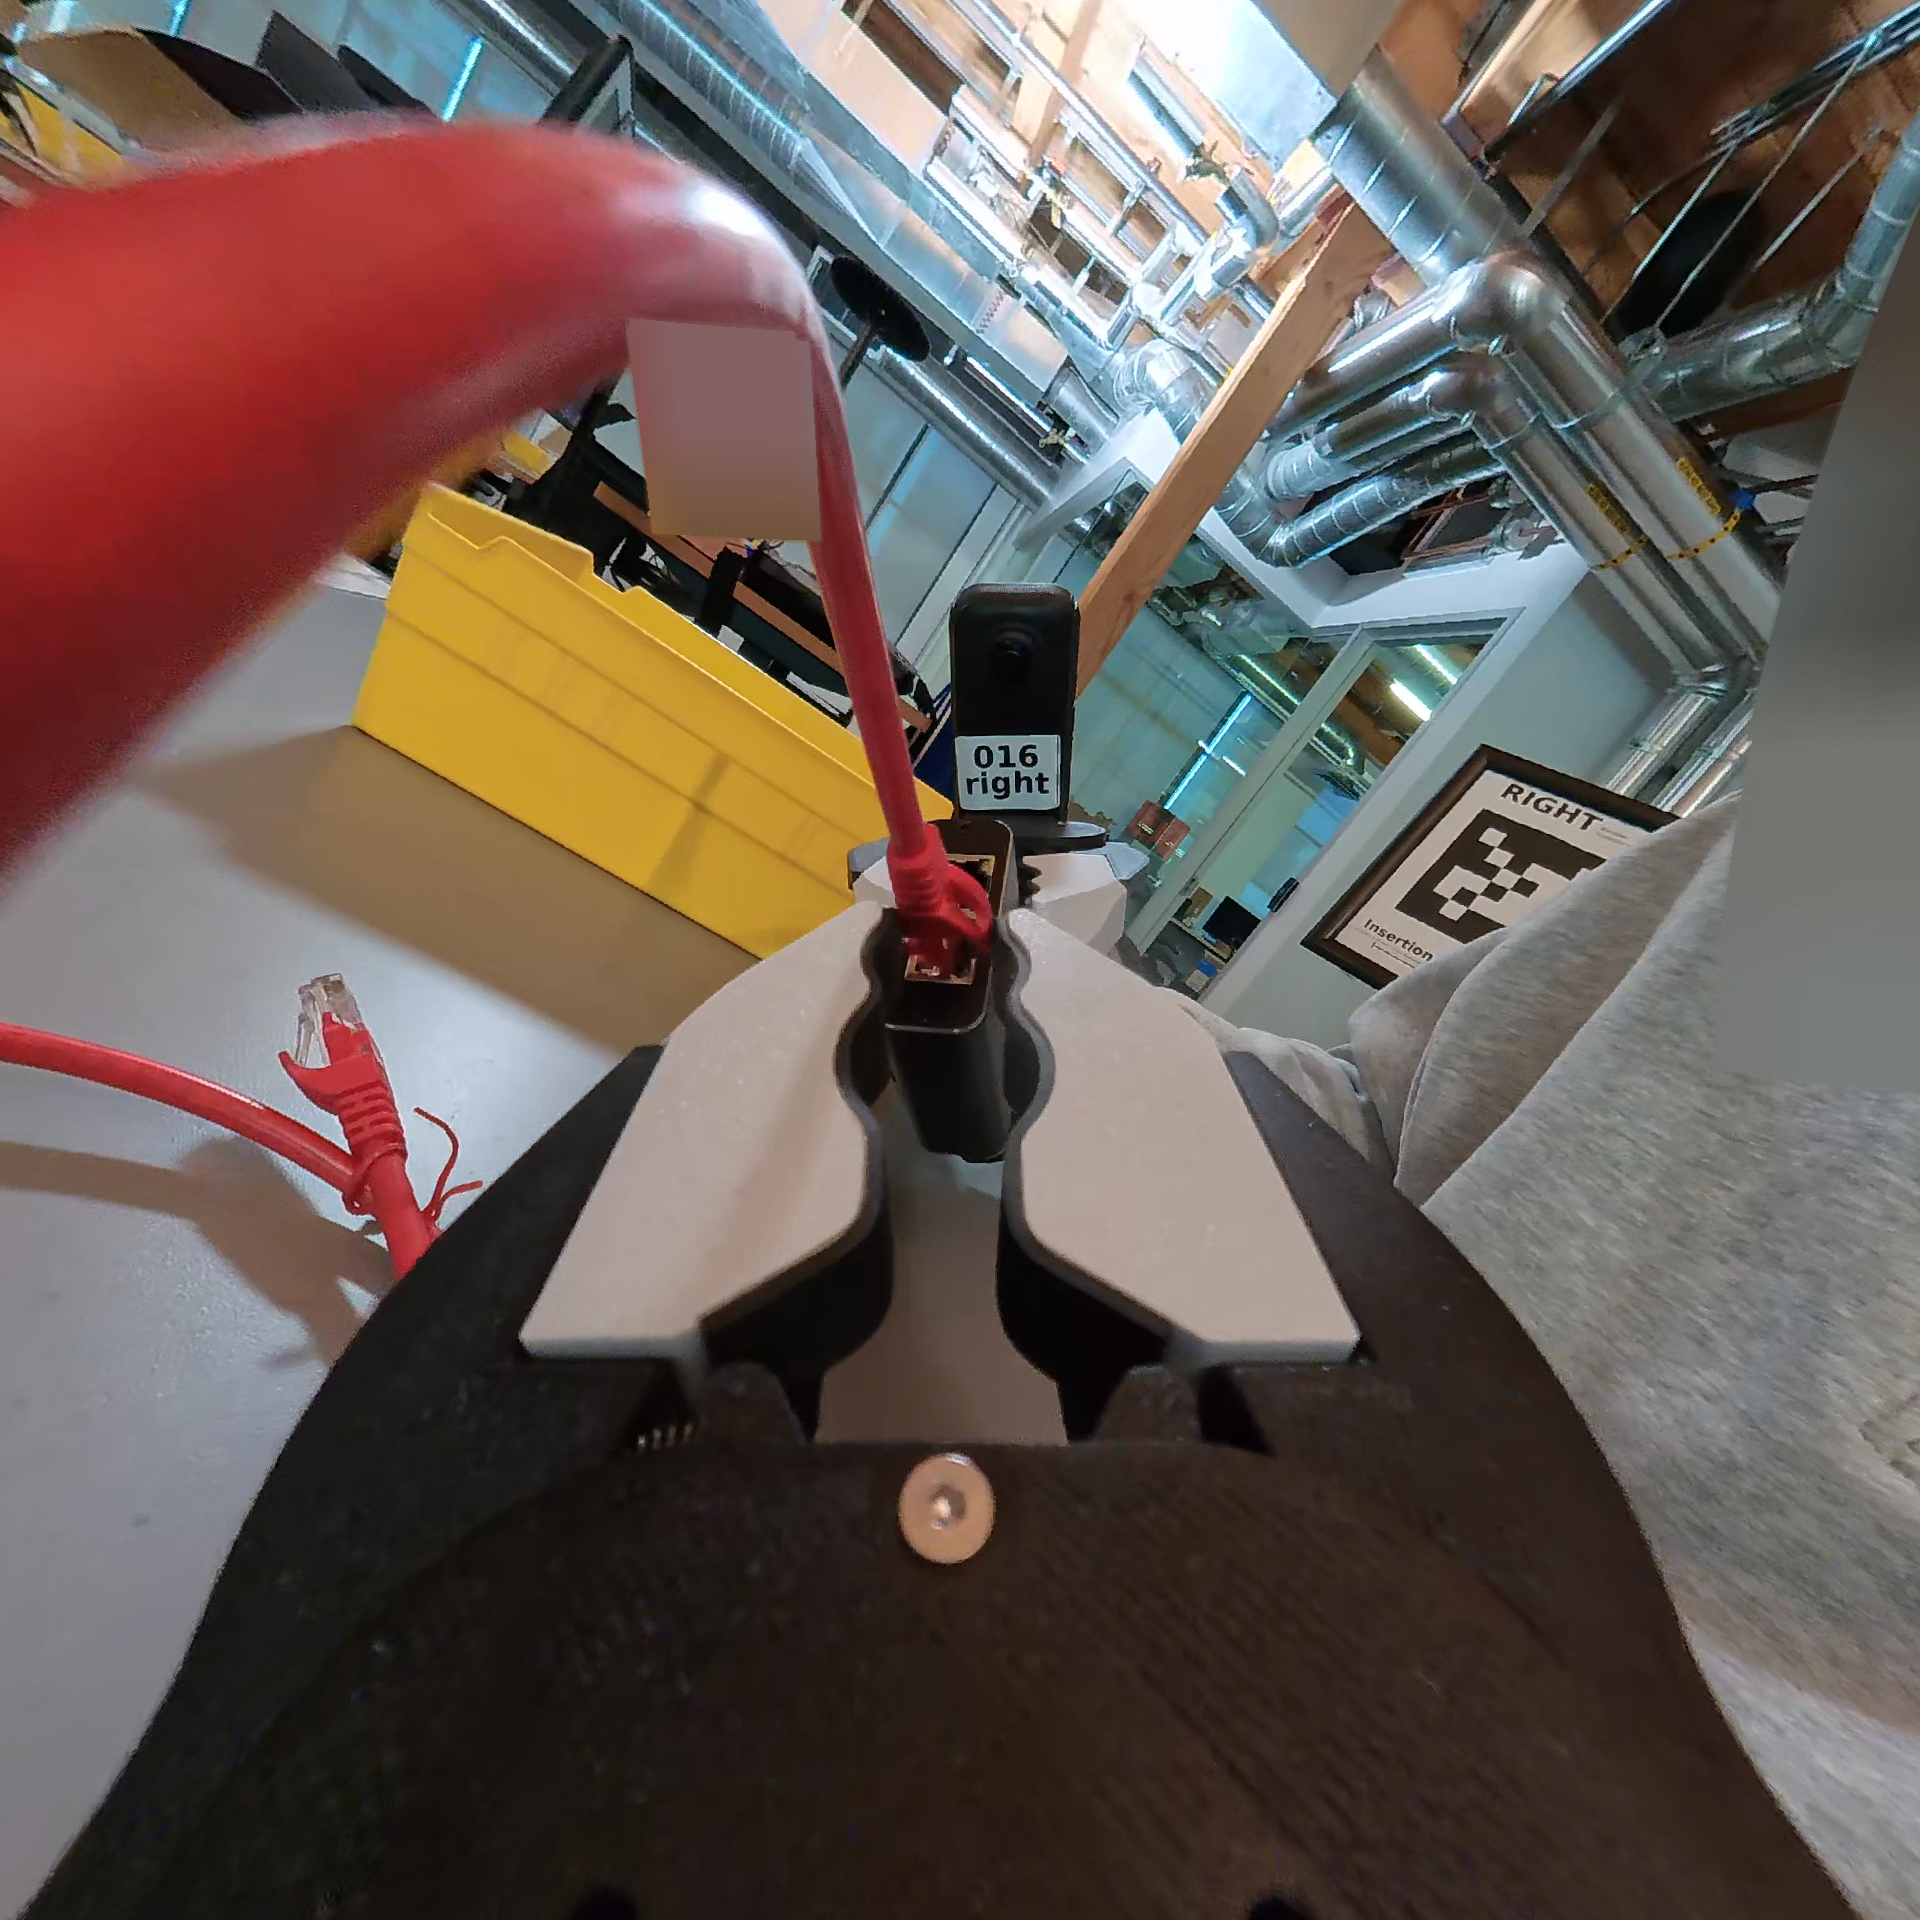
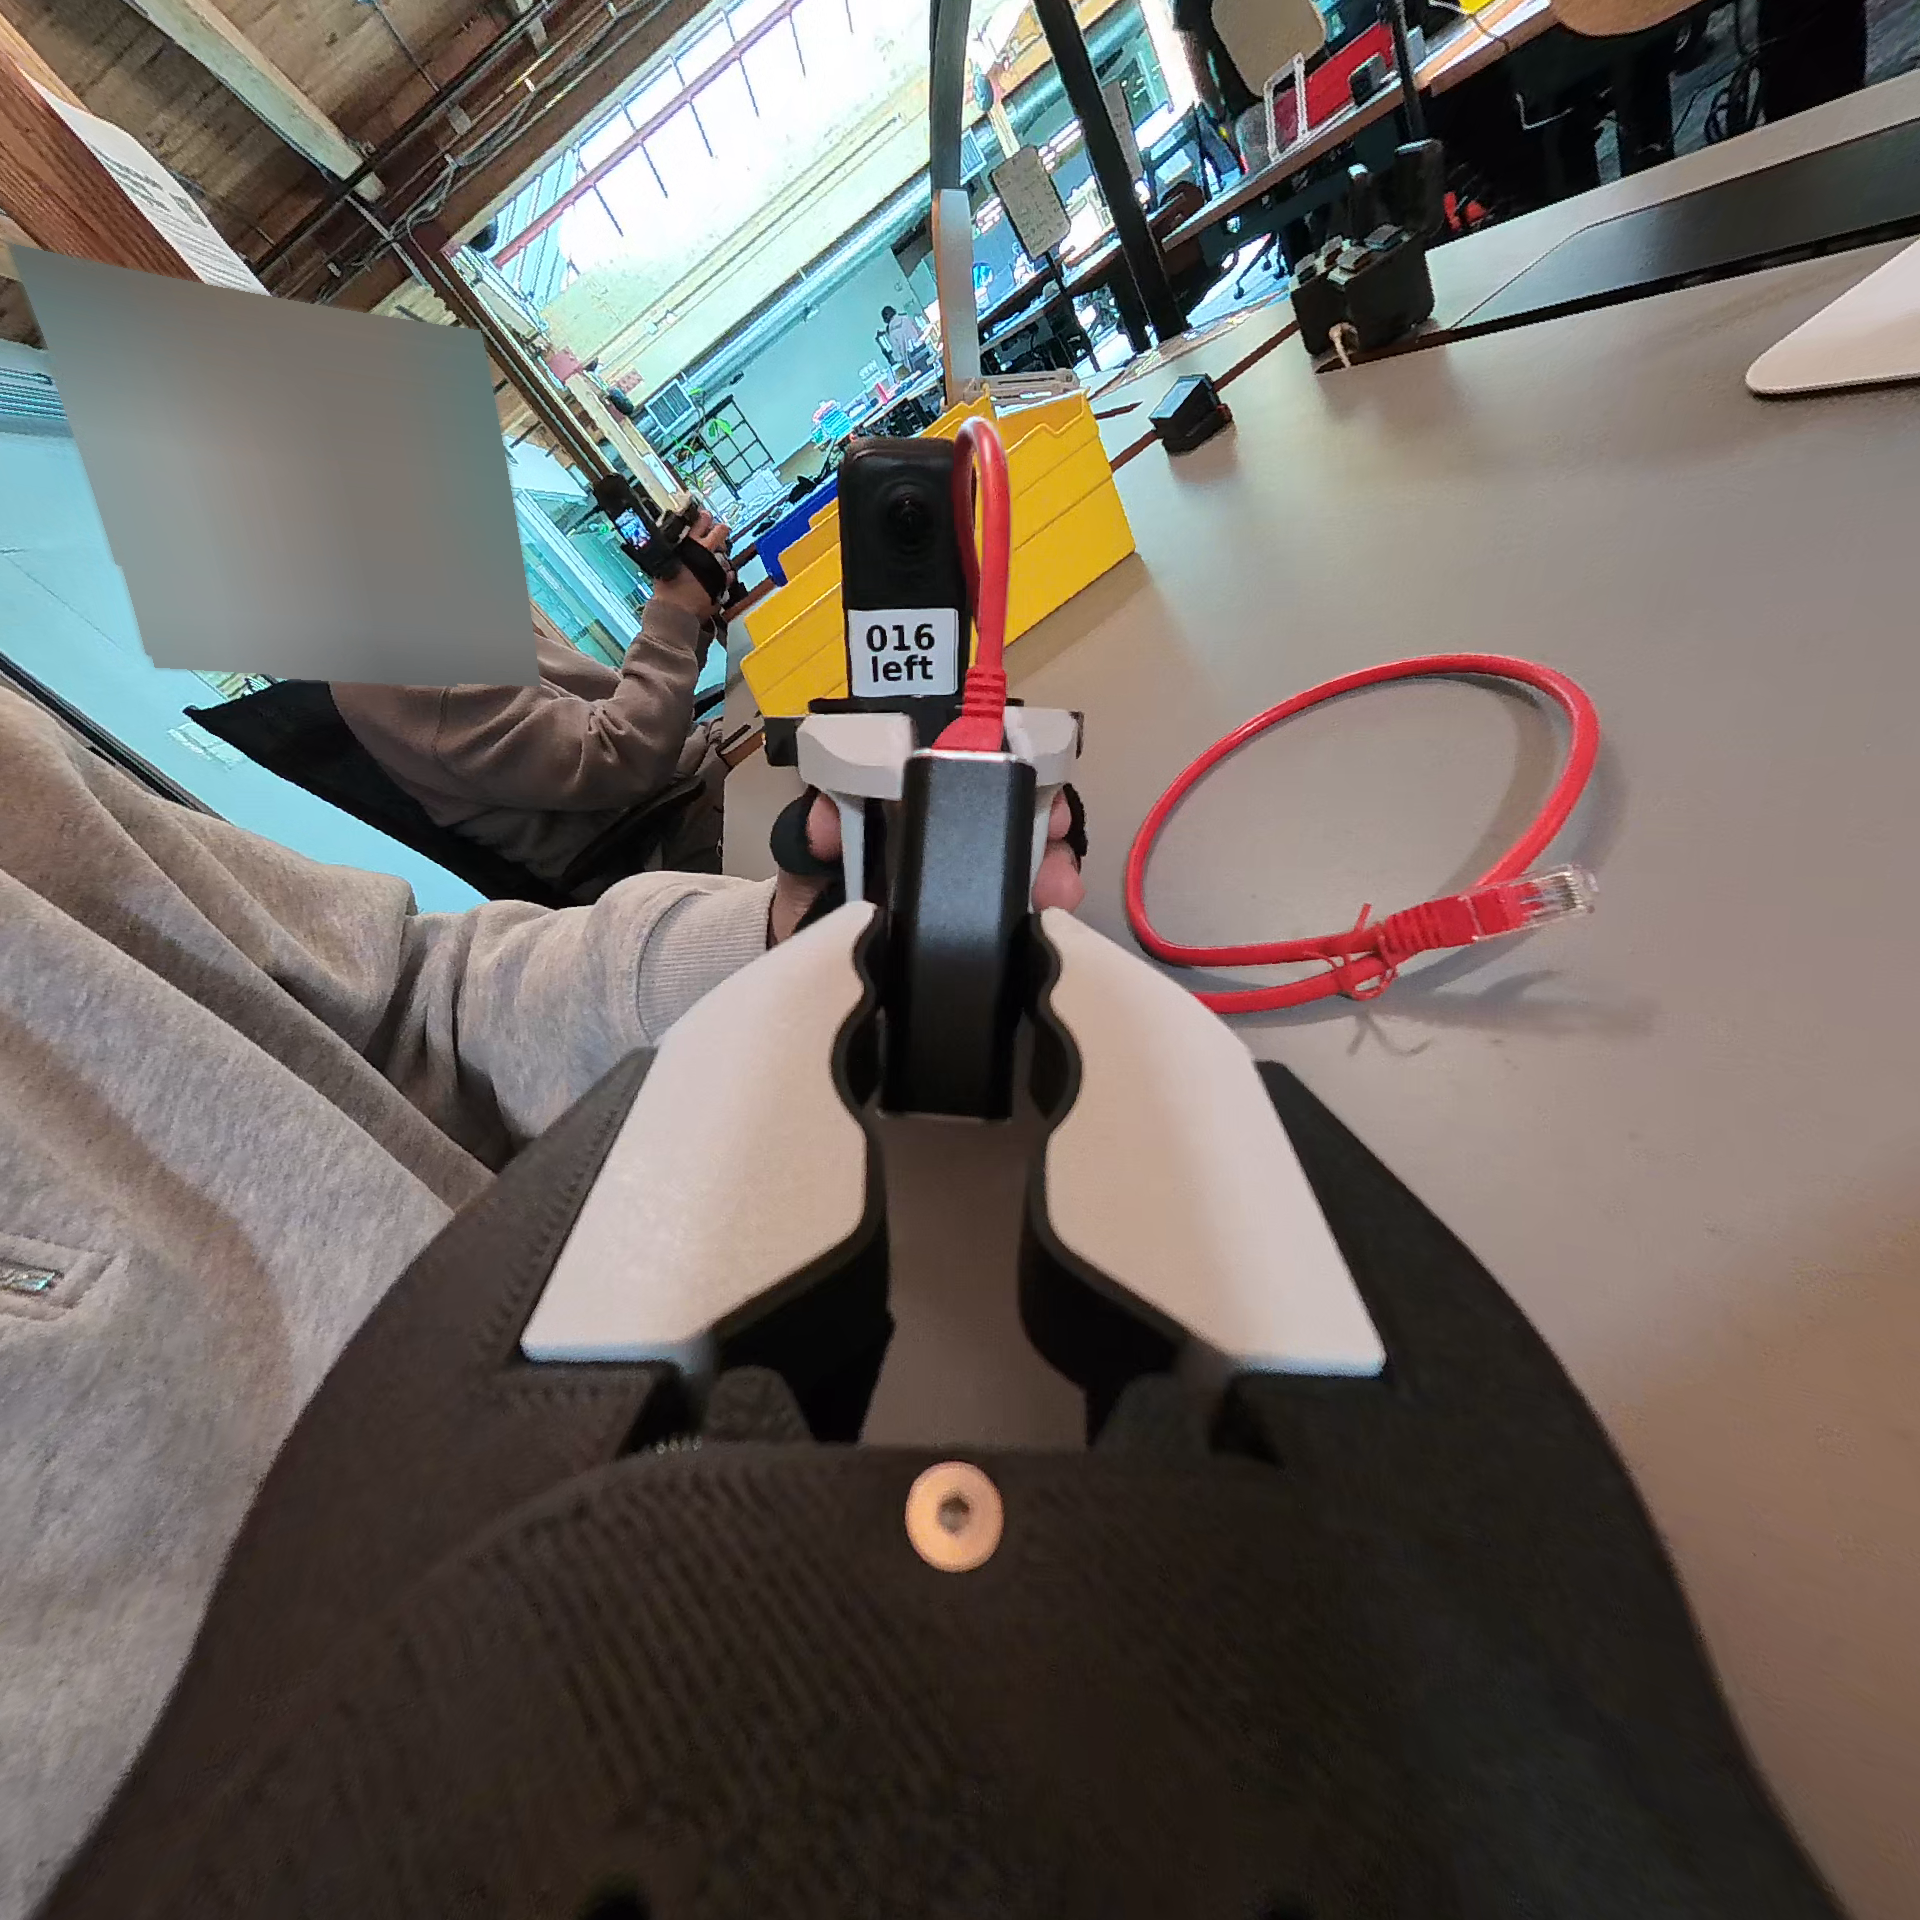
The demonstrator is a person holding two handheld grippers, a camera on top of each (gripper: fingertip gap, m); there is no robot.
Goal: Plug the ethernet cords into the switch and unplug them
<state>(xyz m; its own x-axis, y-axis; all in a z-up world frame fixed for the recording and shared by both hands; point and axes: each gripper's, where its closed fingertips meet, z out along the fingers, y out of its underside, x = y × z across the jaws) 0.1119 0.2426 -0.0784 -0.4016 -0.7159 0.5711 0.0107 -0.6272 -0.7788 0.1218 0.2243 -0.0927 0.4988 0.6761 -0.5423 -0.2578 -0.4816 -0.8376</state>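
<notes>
A grey worktable (image 2: pixel 1455 1195) in an open workshop, ducts overhead, and both grippers meet over it on one small black switch (image 2: pixel 951 935), held up off the surface. The right gripper (image 2: pixel 951 966) is clenched on the near end of that switch, which runs straight out ahead between its fingers; the left gripper (image 1: pixel 940 935) faces it from the far end and is clamped at the port face, right where a red plug (image 1: pixel 930 894) sits in a socket. I'd judge that two-ended hold is there to brace the box so the connector can be pushed or pulled without it twisting. The plugged cord (image 2: pixel 987 561) arches up and over from between the left fingers, looping close past that camera. To the outside of the right fingers lies a second red ethernet cord (image 2: pixel 1351 831), coiled loose on the table, its clear-tipped plug (image 2: pixel 1538 899) free and apart from everything. Beyond the fingertips sits a stack of yellow bins (image 2: pixel 1039 540), well clear. What crowds the job is the arching cord itself and the operator's grey sleeve (image 2: pixel 260 987) just inside the right fingers; another person sits farther back.
</notes>
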